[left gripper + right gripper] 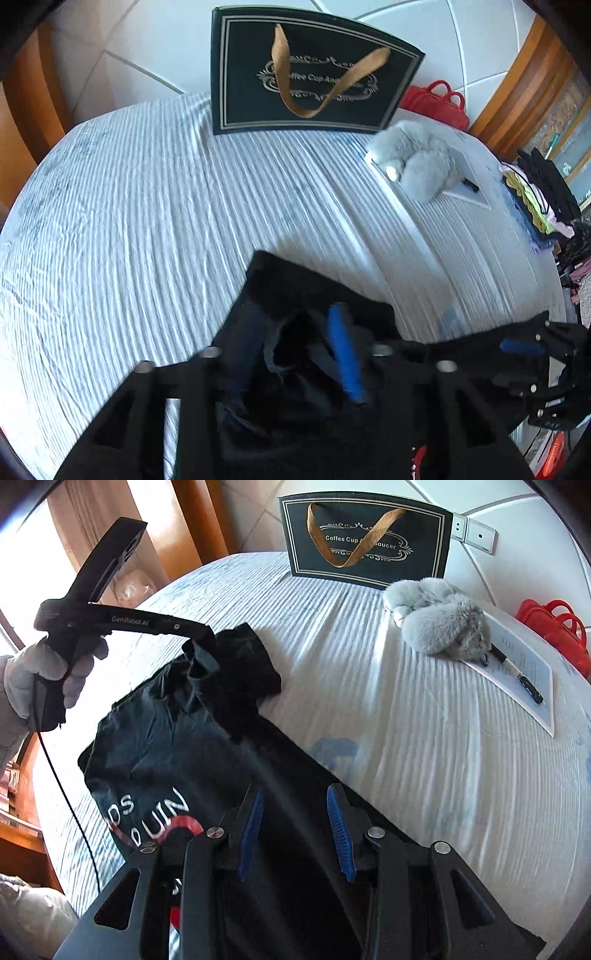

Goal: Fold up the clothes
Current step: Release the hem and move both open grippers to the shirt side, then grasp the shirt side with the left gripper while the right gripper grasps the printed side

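Standing partly open, the right gripper (295,827) has its blue pads straddling the black T-shirt's (155,746) fabric without visibly pinching it. The left gripper (295,347) is spread wide, and dark cloth bunches between its fingers, perhaps draped on one tip. Rumpled, the shirt lies on the striped bedsheet (424,738), white and red lettering showing.

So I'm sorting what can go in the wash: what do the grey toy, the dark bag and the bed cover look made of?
Grey toy: plush synthetic fur, fluffy pile. Dark bag: stiff matte paper or card with printed gold borders and a woven ribbon handle. Bed cover: crinkled, ribbed woven fabric, likely cotton seersucker.
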The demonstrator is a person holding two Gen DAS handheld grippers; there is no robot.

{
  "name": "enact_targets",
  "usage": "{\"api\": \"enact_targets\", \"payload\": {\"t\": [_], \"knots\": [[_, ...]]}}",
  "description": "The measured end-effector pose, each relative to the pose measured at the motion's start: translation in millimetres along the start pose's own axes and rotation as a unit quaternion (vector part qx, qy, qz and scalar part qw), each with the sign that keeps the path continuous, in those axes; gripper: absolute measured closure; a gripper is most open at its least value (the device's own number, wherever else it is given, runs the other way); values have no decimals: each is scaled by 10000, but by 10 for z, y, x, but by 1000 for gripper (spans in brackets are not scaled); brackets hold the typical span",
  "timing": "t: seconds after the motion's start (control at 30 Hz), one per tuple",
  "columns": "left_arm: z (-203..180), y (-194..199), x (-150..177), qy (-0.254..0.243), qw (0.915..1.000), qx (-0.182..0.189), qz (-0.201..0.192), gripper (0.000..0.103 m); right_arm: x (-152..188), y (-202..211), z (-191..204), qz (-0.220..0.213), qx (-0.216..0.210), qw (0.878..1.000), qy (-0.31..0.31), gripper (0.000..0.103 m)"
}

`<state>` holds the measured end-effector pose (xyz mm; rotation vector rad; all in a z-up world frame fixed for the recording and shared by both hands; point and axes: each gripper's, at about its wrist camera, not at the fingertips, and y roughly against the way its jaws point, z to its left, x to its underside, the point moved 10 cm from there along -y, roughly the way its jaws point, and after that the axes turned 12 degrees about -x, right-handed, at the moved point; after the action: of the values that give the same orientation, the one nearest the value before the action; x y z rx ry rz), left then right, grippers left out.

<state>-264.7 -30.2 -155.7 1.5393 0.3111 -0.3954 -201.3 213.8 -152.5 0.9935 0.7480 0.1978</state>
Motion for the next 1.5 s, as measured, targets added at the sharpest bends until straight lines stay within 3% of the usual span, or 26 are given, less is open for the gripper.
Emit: {"api": "enact_targets", "payload": {"t": [0.1,0.23,0.4,0.7,0.9,0.93,0.97,1.0,1.03,1.2,1.33,1.43,1.5], "knots": [[96,120,-55,-150,9998,-30,-93,32,-166,-82,110,-18,-19,9999,144,67],[214,97,155,-450,9988,-177,87,32,-311,-258,223,73,-260,9995,168,67],[308,-109,293,-596,9976,-156,304,32,-486,-555,160,173,-532,9980,-287,67],[225,-546,99,-653,9954,-142,693,28,-717,-941,-9,485,-681,9929,-849,67],[85,-779,59,-873,9928,-71,814,28,-765,-1202,-17,796,-597,9925,-715,62],[70,-784,52,-935,9928,-123,741,32,-778,-1225,-1,785,-564,9934,-611,61],[55,-789,44,-997,9926,-176,667,53,-794,-1235,23,768,-530,9944,-489,65],[43,-790,37,-1019,9926,-201,622,101,-807,-1241,39,773,-456,9953,-374,73],[43,-766,30,-962,9933,-169,619,100,-822,-1239,63,761,-454,9956,-294,93],[39,-380,14,-1129,9932,-282,102,101,-910,-946,218,329,-487,9982,127,96],[78,135,179,-1175,9924,-230,-275,101,-809,-535,505,-59,-781,9951,596,96],[92,367,489,-1223,9920,-206,-232,101,-618,-354,823,-84,-1152,9890,921,96],[111,420,783,-1258,9918,-213,-17,101,-366,-358,1024,166,-1399,9840,1093,96]]}}
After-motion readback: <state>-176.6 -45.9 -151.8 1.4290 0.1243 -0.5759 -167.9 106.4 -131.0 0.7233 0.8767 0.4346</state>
